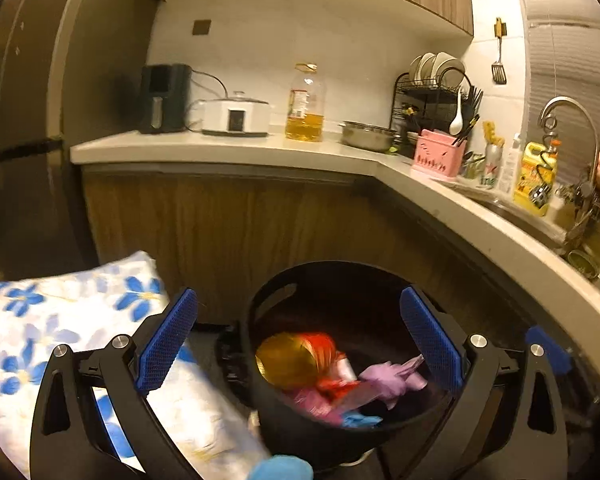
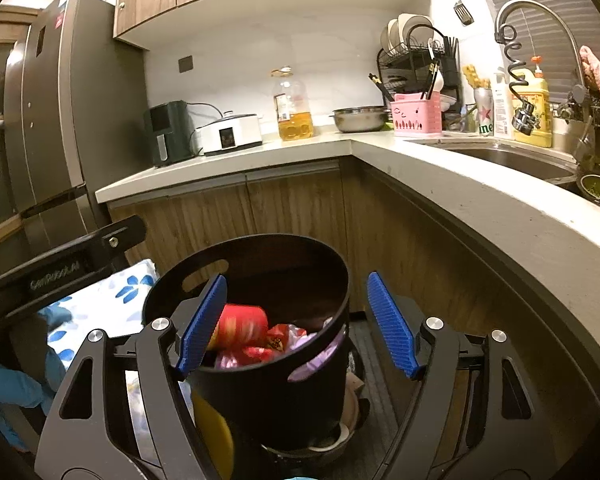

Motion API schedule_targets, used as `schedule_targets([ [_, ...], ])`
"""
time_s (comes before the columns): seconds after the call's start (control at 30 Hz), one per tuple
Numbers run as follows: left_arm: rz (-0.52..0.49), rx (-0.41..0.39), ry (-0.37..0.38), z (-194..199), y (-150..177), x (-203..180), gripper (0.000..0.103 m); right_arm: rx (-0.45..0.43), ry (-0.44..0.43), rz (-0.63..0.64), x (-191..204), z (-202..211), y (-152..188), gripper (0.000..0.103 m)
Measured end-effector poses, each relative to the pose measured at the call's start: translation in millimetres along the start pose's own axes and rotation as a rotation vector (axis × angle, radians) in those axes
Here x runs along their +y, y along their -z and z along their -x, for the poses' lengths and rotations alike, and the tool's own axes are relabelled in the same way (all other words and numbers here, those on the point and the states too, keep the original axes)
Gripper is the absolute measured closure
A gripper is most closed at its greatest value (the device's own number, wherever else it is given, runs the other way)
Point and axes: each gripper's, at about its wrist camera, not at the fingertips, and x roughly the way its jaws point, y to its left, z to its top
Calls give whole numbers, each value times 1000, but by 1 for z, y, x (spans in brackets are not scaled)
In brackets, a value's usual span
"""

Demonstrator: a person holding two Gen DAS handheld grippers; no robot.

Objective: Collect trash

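Observation:
A round black bin stands on the floor in front of the corner cabinets. Inside lie a red and gold can, red wrappers and a crumpled purple piece. My left gripper hovers above the bin's mouth, open wide, with nothing between its blue pads. In the right wrist view the bin sits low between the fingers, with the red can lying inside. My right gripper is open too, its pads apart from the bin and empty. The left gripper's black body shows at the left.
A blue-flowered white cloth lies left of the bin. An L-shaped counter wraps the back and right, with a sink, an oil bottle and a pink basket. A fridge stands at the left. A blue-gloved hand is there too.

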Motion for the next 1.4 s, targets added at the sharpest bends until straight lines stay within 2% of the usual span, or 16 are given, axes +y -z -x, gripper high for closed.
schedule_targets([
  [0.1, -49, 20, -103, 17, 10, 5, 6, 16, 1, 6, 4, 12, 1, 26],
  [0.17, -55, 46, -142, 31, 19, 12, 6, 26, 7, 14, 10, 22, 3, 23],
  [0.23, -43, 53, -158, 46, 26, 18, 6, 29, -9, 18, 16, 35, 4, 17],
  [0.43, 2, 70, -200, 100, 42, 39, 6, 29, -5, 66, 40, 75, 13, 11],
  [0.67, 31, 60, -220, 151, 59, 50, 6, 37, -16, 92, 60, 119, 28, 9],
  [0.87, 15, 43, -236, 184, 72, 49, 6, 25, -24, 115, 70, 153, 41, 8],
  [1.4, 34, 15, -259, 232, 94, 48, 6, 1, -22, 140, 80, 198, 59, 7],
])
